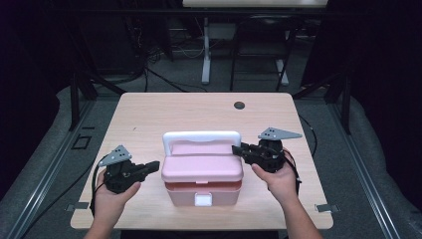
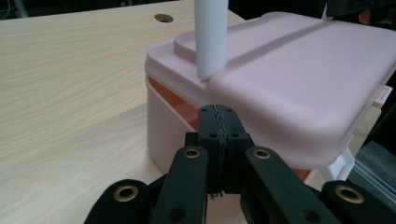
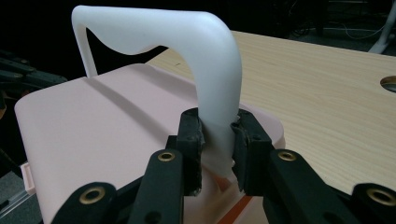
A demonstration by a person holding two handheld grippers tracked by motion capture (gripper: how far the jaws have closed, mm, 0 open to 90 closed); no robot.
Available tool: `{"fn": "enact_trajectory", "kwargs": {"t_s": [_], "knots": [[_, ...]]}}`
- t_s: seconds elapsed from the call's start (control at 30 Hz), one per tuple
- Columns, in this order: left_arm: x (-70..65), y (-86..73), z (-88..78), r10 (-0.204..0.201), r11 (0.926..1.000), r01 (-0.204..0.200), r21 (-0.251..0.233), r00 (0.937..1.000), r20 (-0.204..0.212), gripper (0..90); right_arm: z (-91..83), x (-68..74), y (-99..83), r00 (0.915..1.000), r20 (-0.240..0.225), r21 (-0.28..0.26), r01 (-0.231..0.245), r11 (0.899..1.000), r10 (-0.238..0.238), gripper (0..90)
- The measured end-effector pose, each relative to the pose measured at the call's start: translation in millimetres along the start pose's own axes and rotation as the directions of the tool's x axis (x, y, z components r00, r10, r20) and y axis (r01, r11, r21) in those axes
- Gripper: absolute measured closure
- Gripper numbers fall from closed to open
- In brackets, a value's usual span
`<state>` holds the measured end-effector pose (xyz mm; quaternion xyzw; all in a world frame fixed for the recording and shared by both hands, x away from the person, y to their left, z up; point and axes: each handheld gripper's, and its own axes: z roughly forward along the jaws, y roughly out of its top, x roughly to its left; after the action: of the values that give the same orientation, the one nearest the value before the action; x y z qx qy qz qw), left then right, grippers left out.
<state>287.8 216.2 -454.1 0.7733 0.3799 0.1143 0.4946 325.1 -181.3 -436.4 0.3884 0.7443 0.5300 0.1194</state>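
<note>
Box sits lid-down; right tongs clamp its white handle, left tongs pinched empty.

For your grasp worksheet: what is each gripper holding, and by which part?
The right gripper clamps the pink box's white handle near its base. The left gripper is shut, holding nothing.

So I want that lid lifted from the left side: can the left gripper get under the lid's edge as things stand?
Probably yes. The left gripper, jaws shut with nothing between them, points at the gap under the pink lid, and nothing lies between.
</note>
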Motion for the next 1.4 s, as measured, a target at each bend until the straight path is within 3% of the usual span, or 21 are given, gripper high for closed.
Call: {"fn": "enact_trajectory", "kwargs": {"t_s": [0.93, 1.4], "knots": [[-5.0, -5.8, 7.4, 0.01, 0.997, -0.013, 0.077, 0.999, 0.043, 90.0, -0.2, -2.1, 4.9, 0.9998, -0.011, -0.019, -0.016, 1.0, 0.016, 74.2], [-20.1, -5.9, 19.2, 0.029, 0.9941, -0.037, 0.101, 0.9962, 0.082, 90.0, 0.5, -1.9, 3.1, 0.9998, -0.011, -0.018, -0.018, 1.0, 0.018, 74.1]]}}
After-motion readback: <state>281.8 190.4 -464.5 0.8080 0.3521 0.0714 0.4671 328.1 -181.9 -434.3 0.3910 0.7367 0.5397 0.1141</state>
